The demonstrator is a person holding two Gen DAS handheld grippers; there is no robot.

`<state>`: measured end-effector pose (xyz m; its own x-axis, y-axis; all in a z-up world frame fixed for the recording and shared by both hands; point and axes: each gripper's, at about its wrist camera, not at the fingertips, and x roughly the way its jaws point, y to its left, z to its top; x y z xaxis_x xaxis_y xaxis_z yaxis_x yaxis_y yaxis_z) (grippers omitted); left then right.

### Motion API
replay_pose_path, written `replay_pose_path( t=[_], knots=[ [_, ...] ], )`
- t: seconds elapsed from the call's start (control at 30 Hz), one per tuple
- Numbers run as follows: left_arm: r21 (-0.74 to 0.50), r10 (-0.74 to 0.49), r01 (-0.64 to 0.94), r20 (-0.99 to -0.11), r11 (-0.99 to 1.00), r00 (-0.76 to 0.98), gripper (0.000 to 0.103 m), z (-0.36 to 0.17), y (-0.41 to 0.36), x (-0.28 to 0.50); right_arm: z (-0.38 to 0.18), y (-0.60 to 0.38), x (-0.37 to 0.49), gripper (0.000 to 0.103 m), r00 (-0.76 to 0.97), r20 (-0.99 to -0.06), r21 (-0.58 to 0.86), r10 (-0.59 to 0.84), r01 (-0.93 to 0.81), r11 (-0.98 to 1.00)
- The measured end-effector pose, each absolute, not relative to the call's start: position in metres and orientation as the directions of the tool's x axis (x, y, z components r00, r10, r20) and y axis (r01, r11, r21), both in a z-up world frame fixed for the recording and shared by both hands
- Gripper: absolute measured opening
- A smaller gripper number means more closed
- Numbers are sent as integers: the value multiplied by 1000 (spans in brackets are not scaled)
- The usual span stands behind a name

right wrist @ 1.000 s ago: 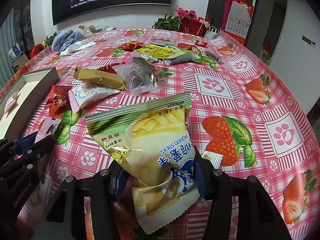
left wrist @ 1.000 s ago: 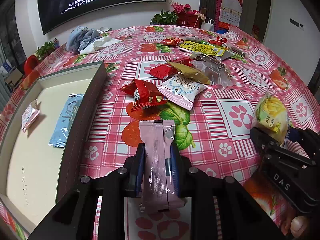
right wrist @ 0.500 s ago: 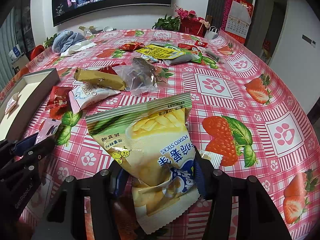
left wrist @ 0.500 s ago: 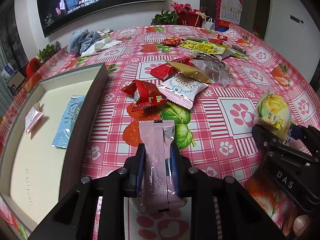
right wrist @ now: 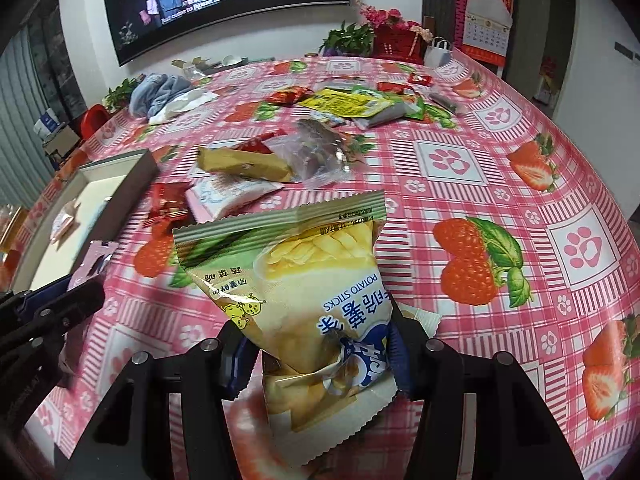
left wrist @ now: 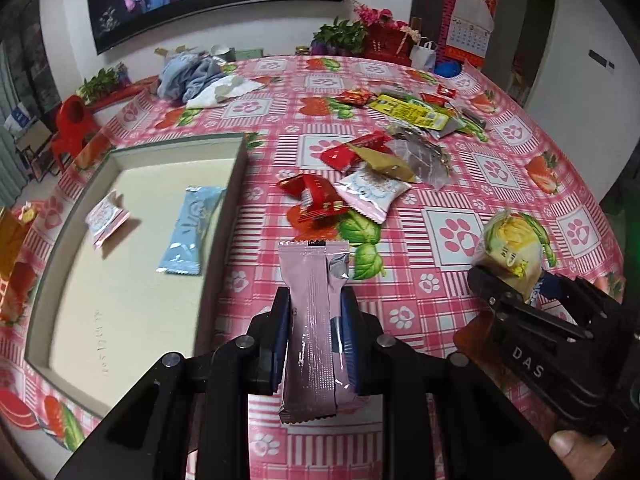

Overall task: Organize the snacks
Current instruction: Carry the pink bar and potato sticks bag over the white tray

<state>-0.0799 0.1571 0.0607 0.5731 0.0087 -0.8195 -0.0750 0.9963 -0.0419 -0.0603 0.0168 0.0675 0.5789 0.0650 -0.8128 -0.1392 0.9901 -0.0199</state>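
1. Round table (left wrist: 460, 184) under a pink checked cloth with strawberries and paw prints; loose heap of packets (left wrist: 372, 176) past its middle.
2. Shallow tray (left wrist: 224, 216) with dark walls and a cream floor, on the table's left part; pale blue packet (left wrist: 190, 236) lying flat inside by the right wall, small pink-white packet (left wrist: 105, 220) further left inside.
3. Chip bag (right wrist: 304, 288), yellow-green, marked "POTATO STICKS", printed side up and upside down, above the table right of the tray; pinched low down by the right gripper (right wrist: 320, 356), fingers closed narrow on its crumpled base.
4. Pink stick (left wrist: 316, 320), long and glossy with a silver flap, held upright just right of the tray's wall; left gripper (left wrist: 316, 336) clamped narrow on its middle.
5. Compared with a second ago: tray nearer the centre of the left view, both packets higher above the cloth, grips unchanged.
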Motion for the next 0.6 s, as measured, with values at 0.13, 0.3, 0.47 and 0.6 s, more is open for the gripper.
replay_pose_path(
  t=[0.13,0.3,0.47,0.6],
  knots=[
    [-48,27,-113,-811,992,585,27,72,173,-86,75,31,-64,56,563,-820,5,102,-171,985],
    [-48,53,-153,-804,987,592,27,85,195,-90,84,50,-69,56,553,-821,23,139,-211,977],
    [-73,57,-196,-810,978,584,27,91,220,-96,91,78,-75,56,545,-821,18,171,-274,961],
    [-75,79,-230,-801,970,594,26,95,241,-101,94,103,-78,56,540,-820,6,192,-327,945]
  ],
)
